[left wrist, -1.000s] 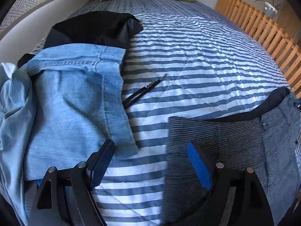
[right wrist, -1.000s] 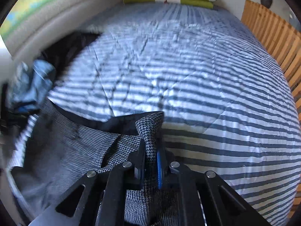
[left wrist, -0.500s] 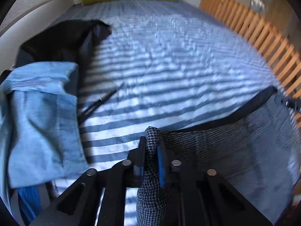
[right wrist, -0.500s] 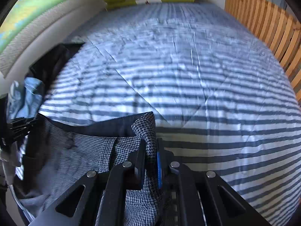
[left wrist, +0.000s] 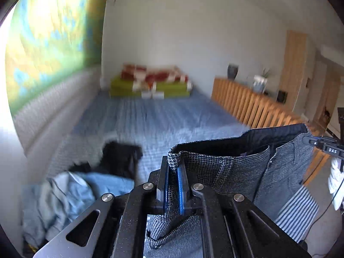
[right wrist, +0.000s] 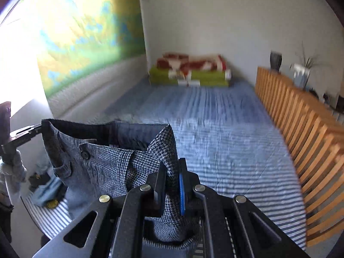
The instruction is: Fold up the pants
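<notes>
Both wrist views, waistband lift. I hold the grey houndstooth trousers point(left wrist: 240, 172) clear of the striped bedspread point(right wrist: 225, 142), one gripper at each end of the waistband. The left gripper point(left wrist: 172, 185) has its jaws drawn narrow on a fold of waistband that stands up between the pads and just past their tips; the right gripper point(right wrist: 172, 185) pinches the opposite end in the same way, the fabric bunching below its jaws.

From the left jaws the waistband runs off to the right, dark lining showing along the far edge. From the right jaws it runs off to the left, with a button point(right wrist: 85, 154) on the face toward me.

To do this step well, I judge that I should keep both pinches level and the waistband taut between them, so the legs hang straight, then lay them down flat on open bedspread ahead of the jaws. The legs themselves hang below the jaws, mostly out of view. A blue denim garment point(left wrist: 71, 195) and a black garment point(left wrist: 120, 157) lie to the left of the left jaws; I would steer clear of them.
</notes>
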### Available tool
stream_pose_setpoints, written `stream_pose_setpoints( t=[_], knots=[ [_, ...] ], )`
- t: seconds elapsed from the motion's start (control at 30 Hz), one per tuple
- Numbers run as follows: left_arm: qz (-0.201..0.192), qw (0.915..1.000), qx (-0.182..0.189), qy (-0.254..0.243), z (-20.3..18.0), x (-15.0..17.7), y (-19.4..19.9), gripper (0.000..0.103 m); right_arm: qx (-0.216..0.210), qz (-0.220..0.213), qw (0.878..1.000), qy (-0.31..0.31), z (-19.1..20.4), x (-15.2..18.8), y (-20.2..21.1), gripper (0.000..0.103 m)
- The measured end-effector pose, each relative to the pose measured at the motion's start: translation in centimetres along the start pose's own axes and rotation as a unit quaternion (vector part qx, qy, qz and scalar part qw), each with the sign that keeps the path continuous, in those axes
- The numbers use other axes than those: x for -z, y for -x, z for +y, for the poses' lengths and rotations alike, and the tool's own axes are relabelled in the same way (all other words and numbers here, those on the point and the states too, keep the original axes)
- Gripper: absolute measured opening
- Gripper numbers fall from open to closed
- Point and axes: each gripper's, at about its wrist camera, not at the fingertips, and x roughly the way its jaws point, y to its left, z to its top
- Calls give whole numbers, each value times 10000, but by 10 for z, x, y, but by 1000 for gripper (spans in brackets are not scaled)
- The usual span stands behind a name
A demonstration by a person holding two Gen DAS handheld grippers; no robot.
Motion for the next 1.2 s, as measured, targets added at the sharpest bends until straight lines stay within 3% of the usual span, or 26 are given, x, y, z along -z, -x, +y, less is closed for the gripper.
stream_pose_setpoints(
  t=[0.23,0.33,0.43,0.53,0.6,0.7,0.8,0.87,0.9,0.97,1.07,1.2],
  knots=[
    [-560,9973,-123,-454,-37,-6,117,7,-10,-657,9974,305,33,-5,113,8],
    [-616,9973,9,-402,-41,-10,140,7,-34,-813,9961,350,39,-4,140,8],
    [-501,9983,115,-258,-34,-14,138,7,-101,-758,9967,288,38,-8,142,8],
    [-261,9995,123,-149,-24,-13,114,7,-69,-487,9985,237,32,-12,112,8],
    [25,10000,56,-77,-15,-8,77,7,-23,-192,9997,147,27,-9,85,8],
    [565,9983,17,146,1,6,-3,7,199,290,9994,-4,14,-2,19,8],
    [1072,9933,-304,304,21,32,-100,11,809,538,9952,129,1,7,-51,7],
    [1512,9870,-391,389,30,51,-151,21,955,784,9923,-28,-18,12,-100,12],
    [1643,9840,-467,508,37,63,-176,21,866,1012,9909,-209,-29,15,-122,24],
    [1640,9831,-514,629,45,75,-194,22,831,1214,9882,-432,-42,27,-152,27],
    [1829,9786,-398,849,61,91,-218,29,1036,1516,9829,-150,-40,49,-187,31],
    [2000,9758,-416,777,76,120,-223,53,778,1771,9810,-158,-38,79,-208,49]
  ],
)
